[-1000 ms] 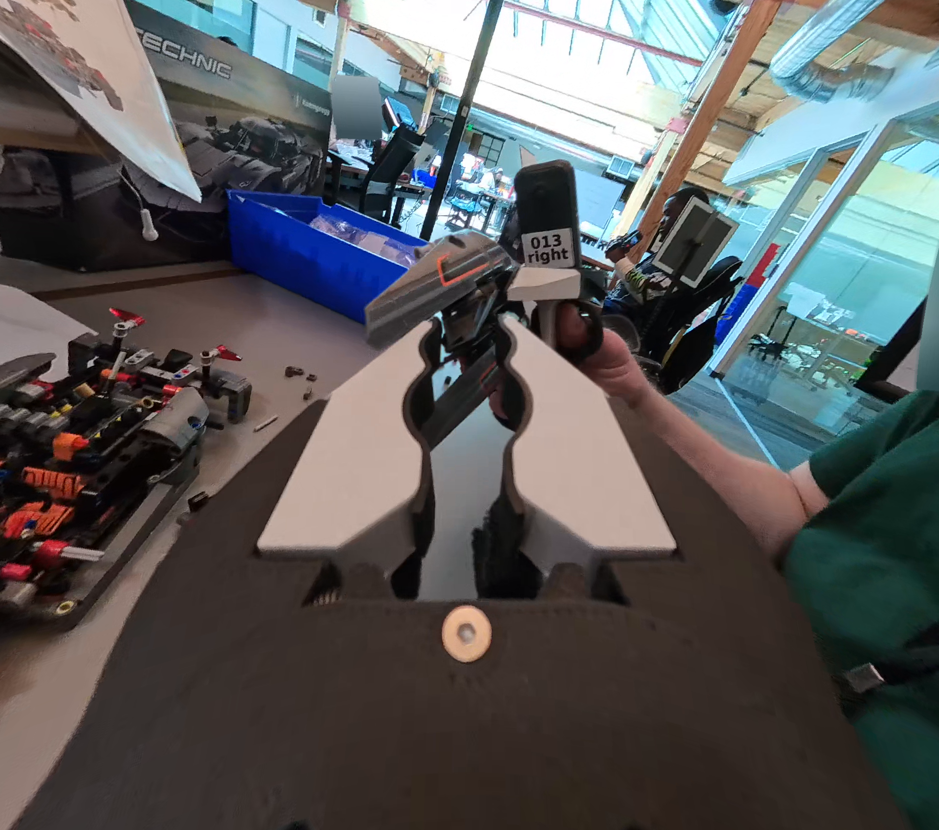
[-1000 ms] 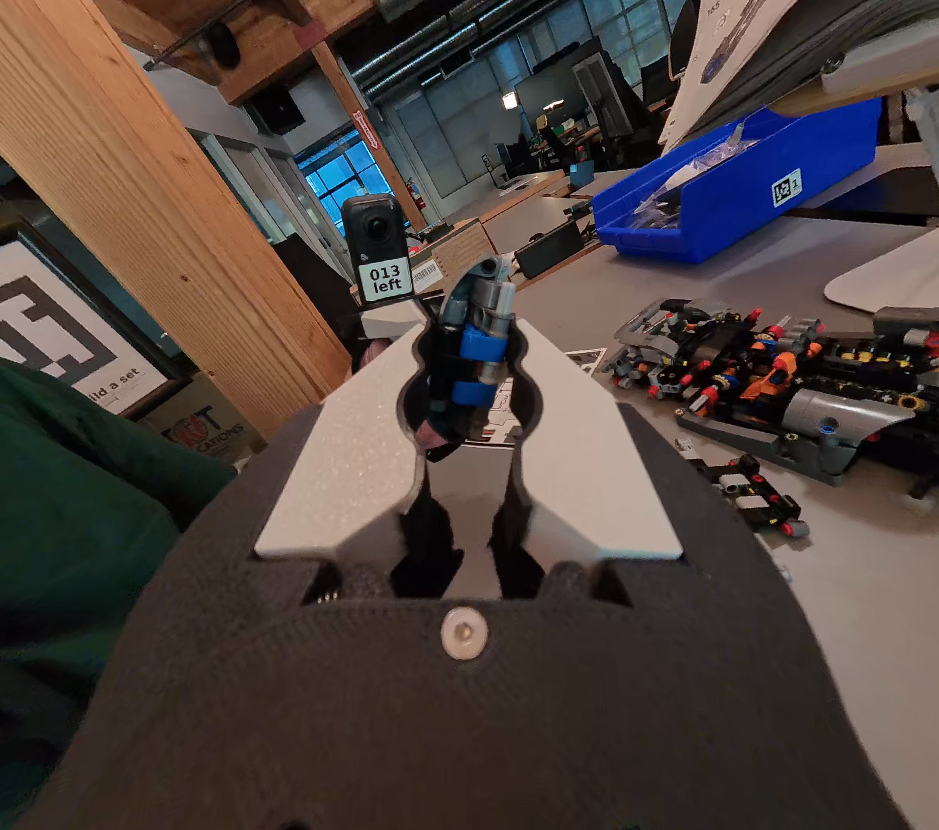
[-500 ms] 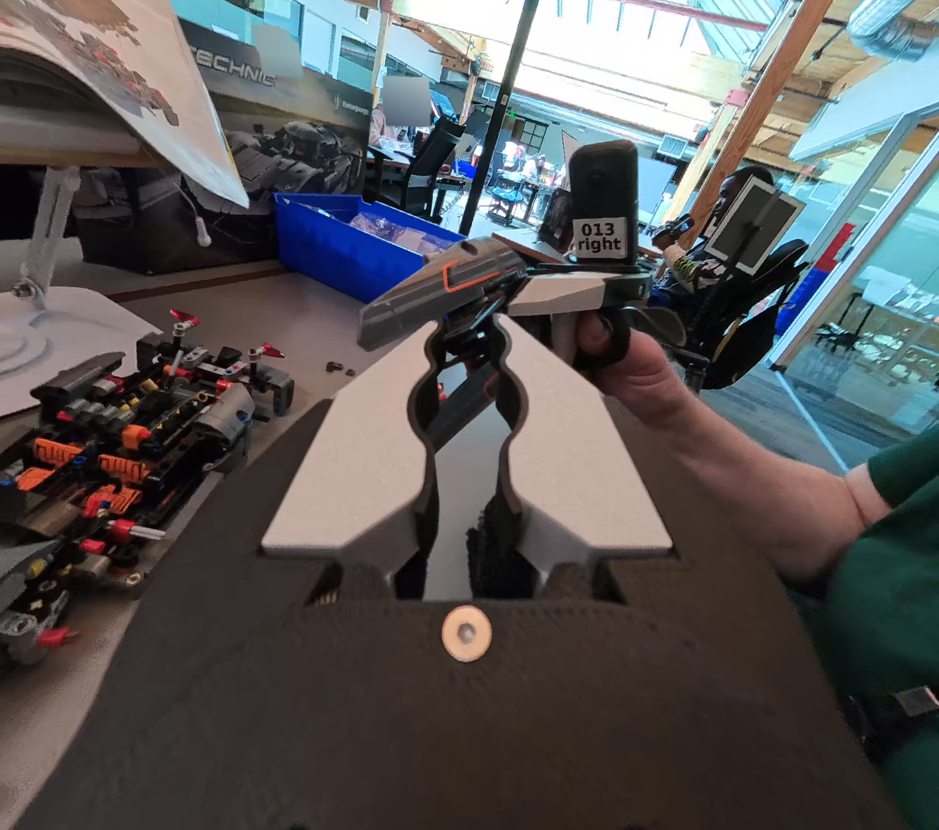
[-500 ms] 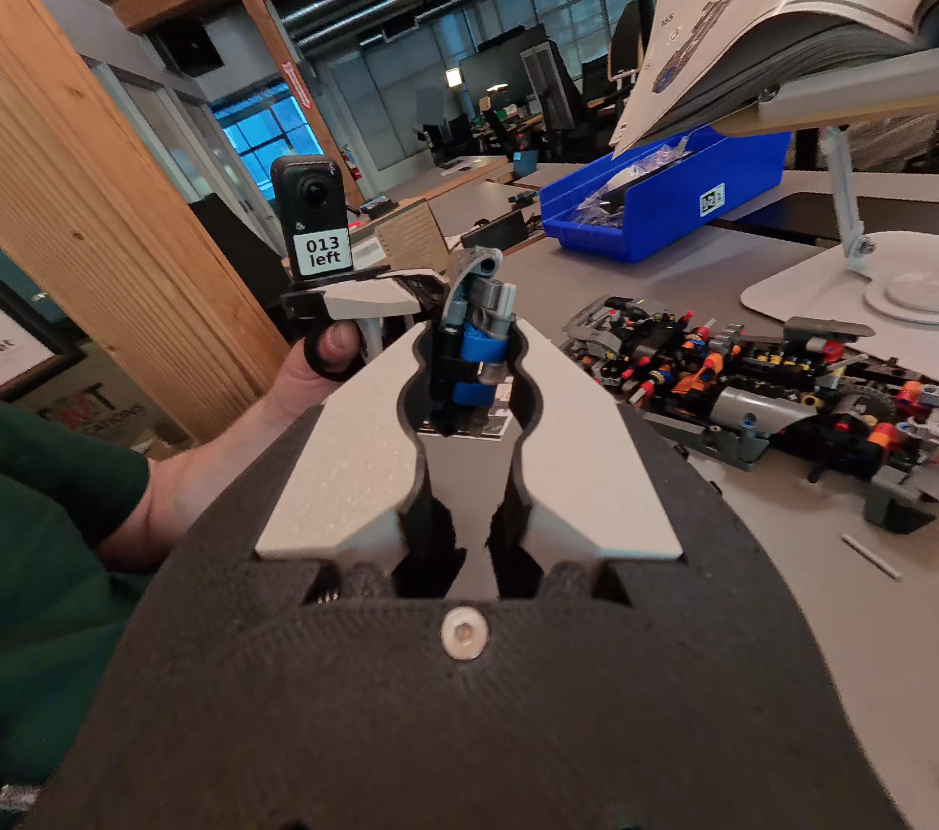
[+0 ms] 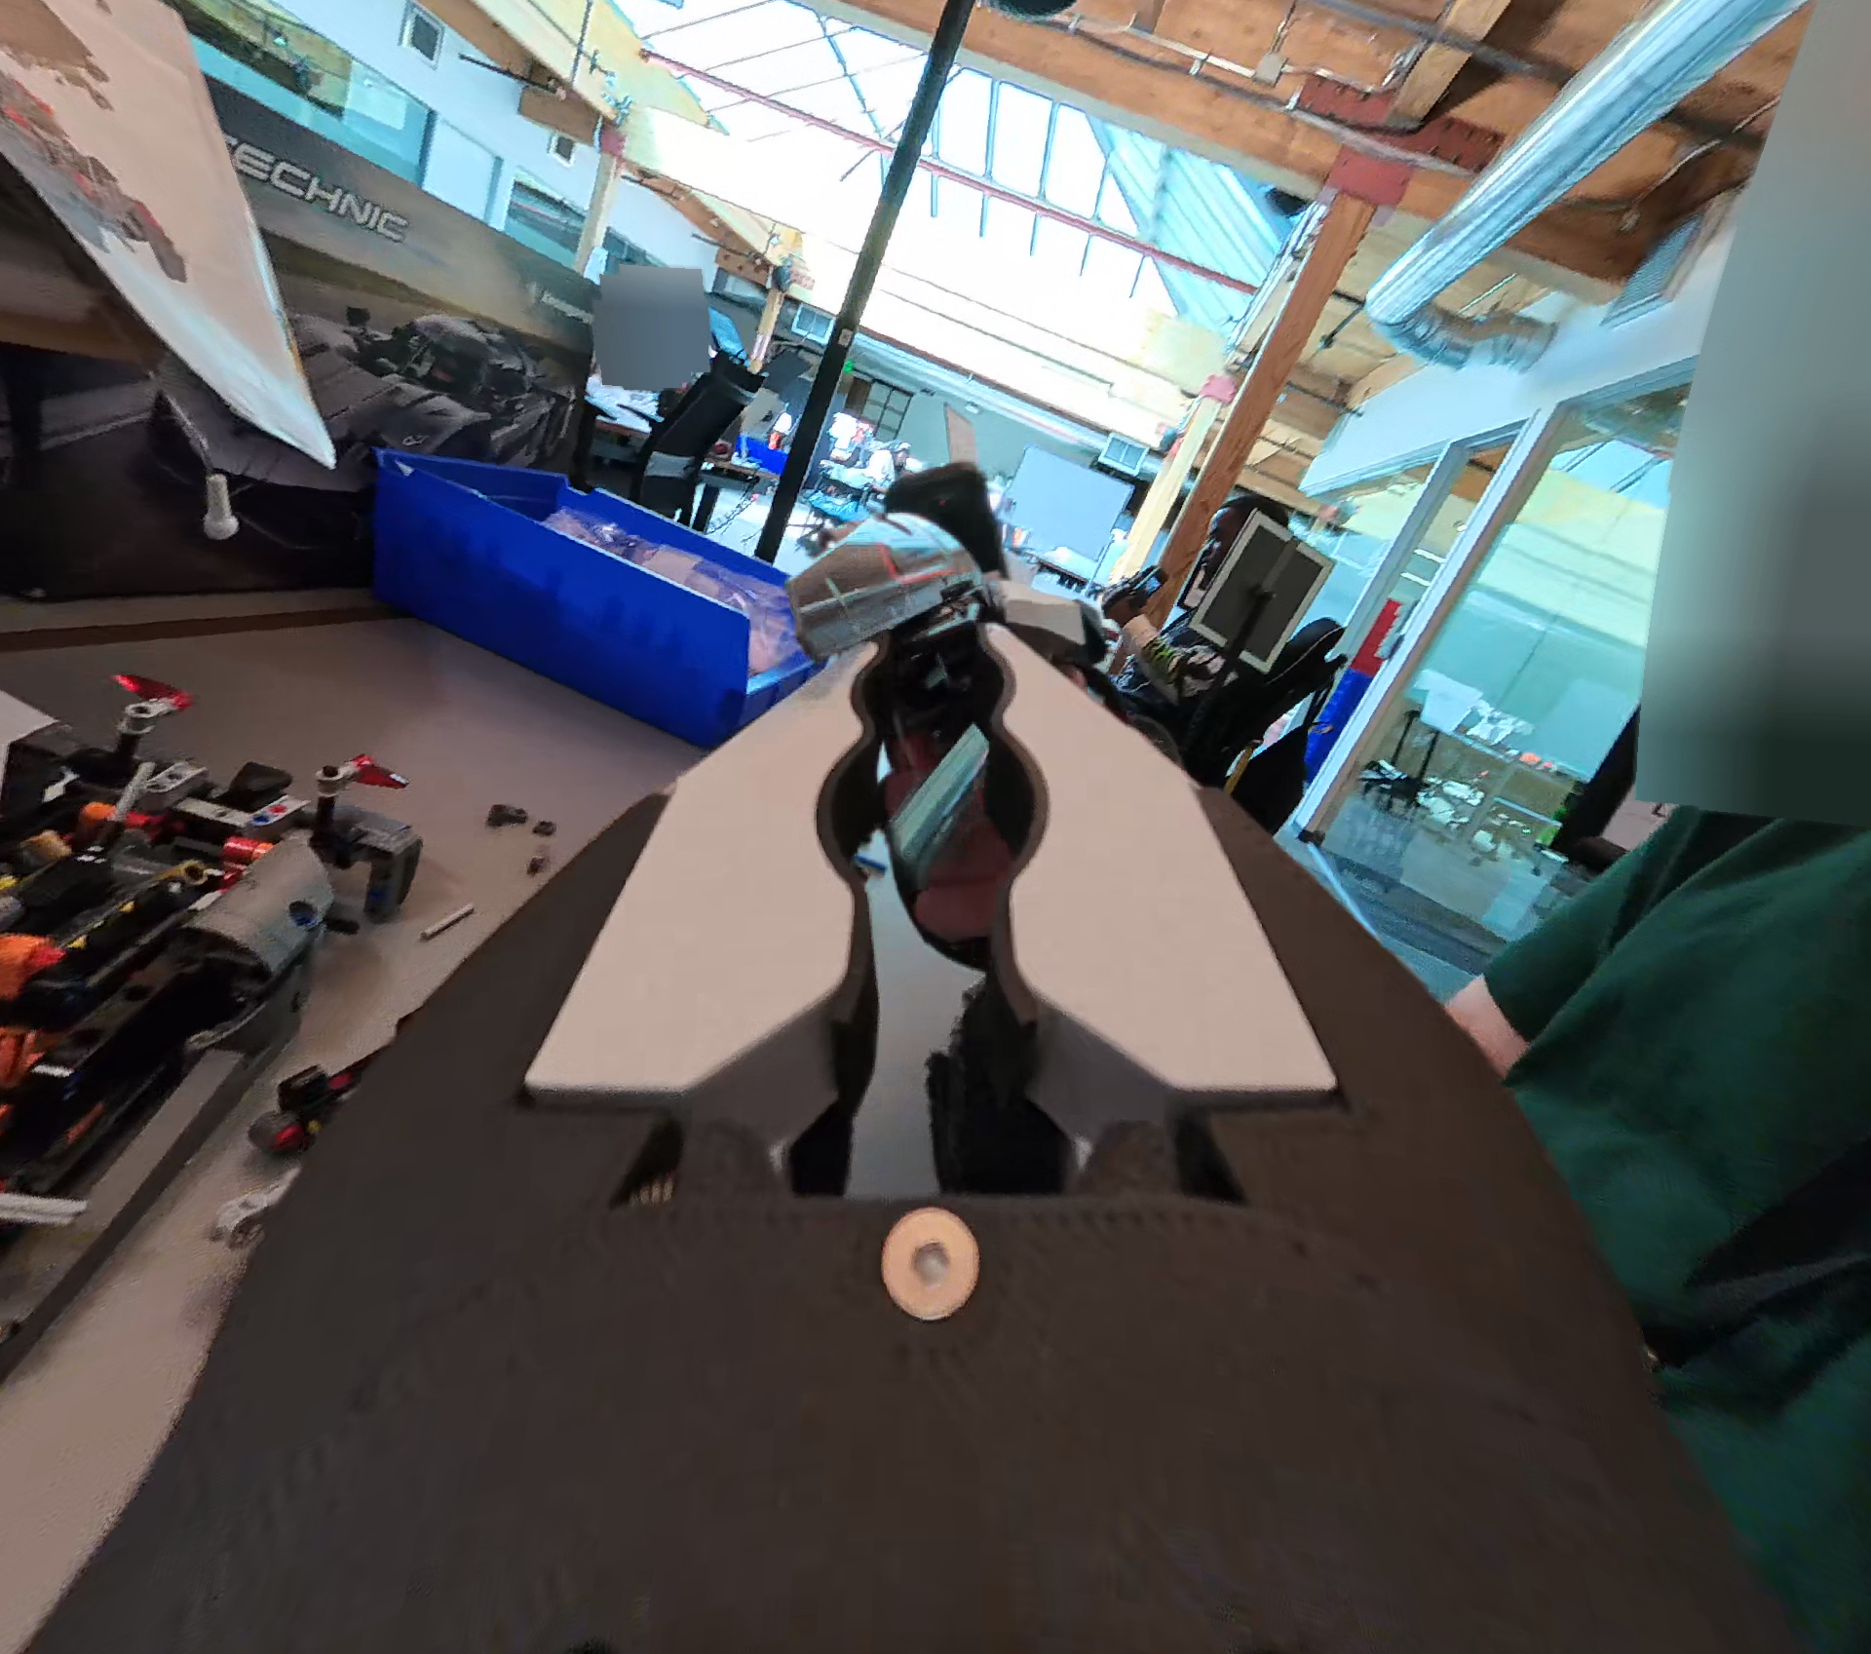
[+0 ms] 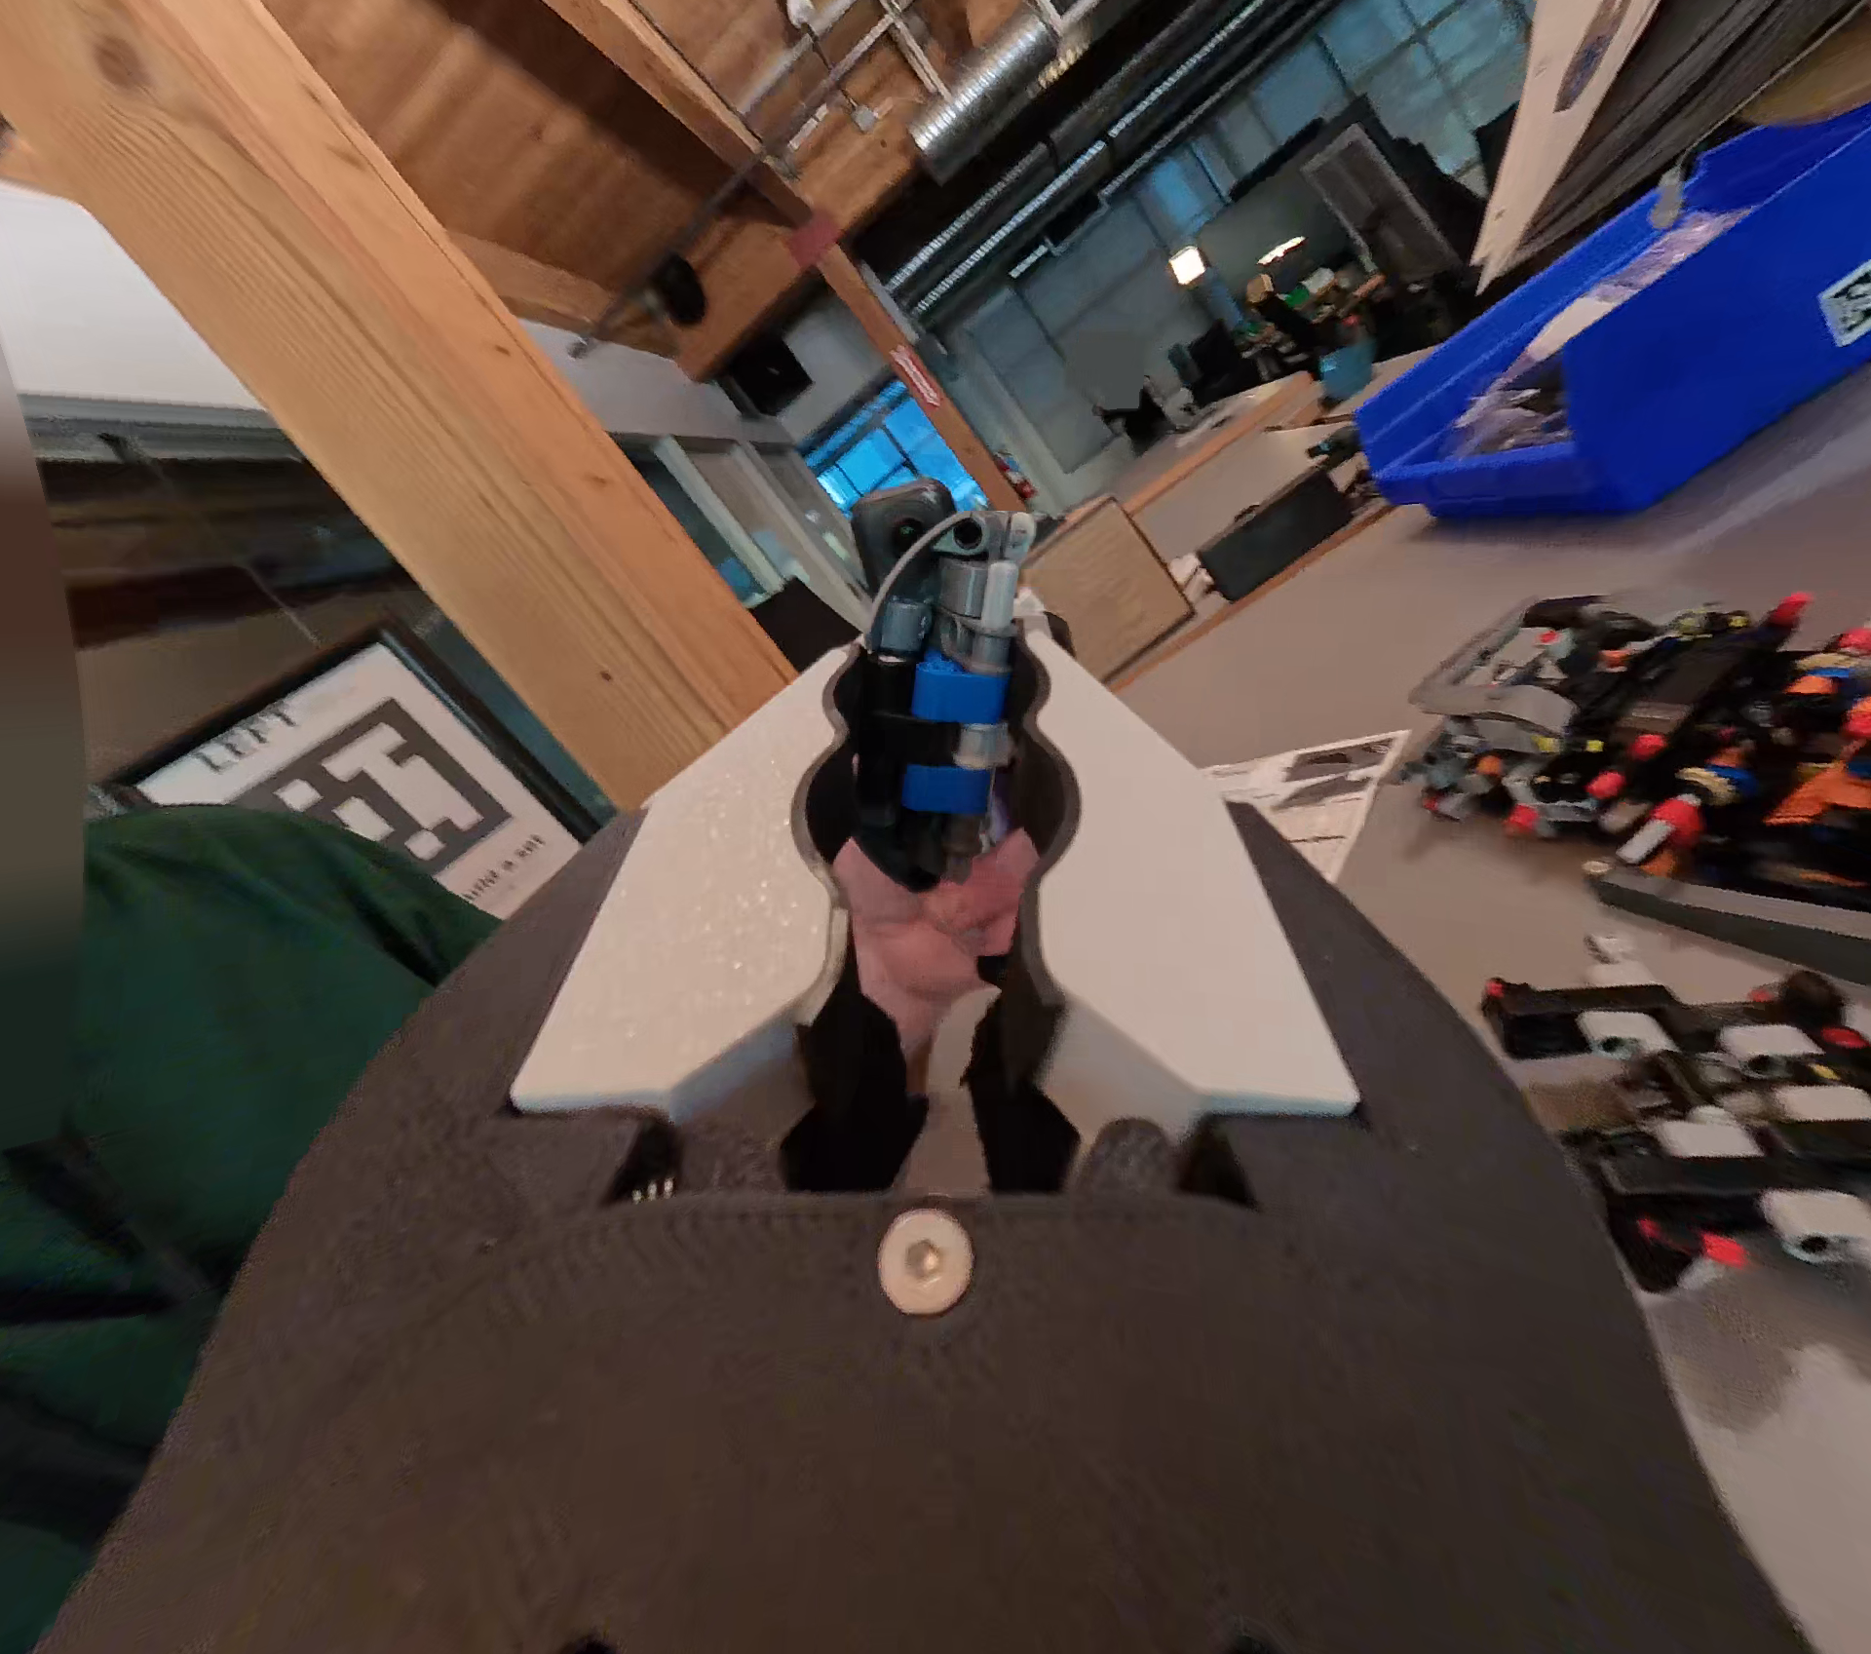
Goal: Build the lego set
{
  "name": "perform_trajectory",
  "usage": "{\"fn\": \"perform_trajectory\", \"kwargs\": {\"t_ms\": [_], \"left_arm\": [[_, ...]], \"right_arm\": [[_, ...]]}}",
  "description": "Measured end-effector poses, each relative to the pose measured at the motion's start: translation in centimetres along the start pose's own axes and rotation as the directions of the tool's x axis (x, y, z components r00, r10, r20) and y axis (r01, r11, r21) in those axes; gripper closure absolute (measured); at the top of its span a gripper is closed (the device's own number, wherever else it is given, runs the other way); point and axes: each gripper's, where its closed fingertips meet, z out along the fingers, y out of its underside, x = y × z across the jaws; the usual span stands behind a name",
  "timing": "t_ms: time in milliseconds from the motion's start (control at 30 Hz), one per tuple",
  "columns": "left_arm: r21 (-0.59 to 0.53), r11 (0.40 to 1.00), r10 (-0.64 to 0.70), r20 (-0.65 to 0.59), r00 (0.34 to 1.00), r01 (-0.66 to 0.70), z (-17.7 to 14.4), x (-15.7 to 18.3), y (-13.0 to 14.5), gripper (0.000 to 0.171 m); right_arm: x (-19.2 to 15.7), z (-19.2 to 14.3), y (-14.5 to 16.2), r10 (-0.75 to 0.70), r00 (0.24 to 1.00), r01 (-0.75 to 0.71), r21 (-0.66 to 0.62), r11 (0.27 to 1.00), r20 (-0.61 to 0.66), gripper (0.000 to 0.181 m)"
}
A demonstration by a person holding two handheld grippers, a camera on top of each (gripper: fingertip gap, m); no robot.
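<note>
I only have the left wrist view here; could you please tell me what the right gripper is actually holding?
Observer: The right gripper is shut on a slim subassembly of blue and grey pieces, with a thin grey hose curving over its top.
Operator: Thank you. Is anything loose lying on that side?
Observer: Yes, a small black sub-build with white pins lies apart from the main chassis.
Operator: And is any paper nearby?
Observer: A printed sheet lies flat just left of the chassis.

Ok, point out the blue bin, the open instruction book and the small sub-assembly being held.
blue bin (image 5: 567, 613), left wrist view, front wall.
instruction book (image 5: 142, 188), left wrist view, open page.
sub-assembly (image 6: 952, 694), right wrist view, upper blue piece.
</note>
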Motion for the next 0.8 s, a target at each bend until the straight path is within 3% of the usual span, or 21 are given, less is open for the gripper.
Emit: {"fn": "perform_trajectory", "kwargs": {"t_ms": [133,400,567,733,800], "left_arm": [[0.053,0.997,-0.047,-0.078,0.996,0.051,0.0,0.4,-0.5,0.159],[0.095,0.987,-0.110,-0.161,0.981,0.126,0.0,0.9,-0.5,0.154],[0.132,0.981,-0.127,-0.119,0.985,0.142,-0.6,0.0,-0.9,0.153],[0.122,0.986,-0.112,-0.048,0.993,0.117,-0.7,-0.7,-0.9,0.142],[0.131,0.984,-0.112,-0.050,0.992,0.118,-0.8,-0.9,-1.1,0.146]], "right_arm": [[-0.3,0.2,-0.1,0.094,0.992,-0.097,0.038,0.995,0.080,0.158],[-0.3,0.1,-0.5,0.133,0.984,-0.142,0.080,0.987,0.118,0.158],[0.7,-0.6,-0.6,0.126,0.988,-0.136,0.107,0.985,0.088,0.157],[0.9,-0.5,0.1,0.057,0.998,-0.059,0.046,0.997,0.033,0.157],[0.9,-0.4,0.4,0.052,0.998,-0.053,0.027,0.998,0.029,0.158]]}}
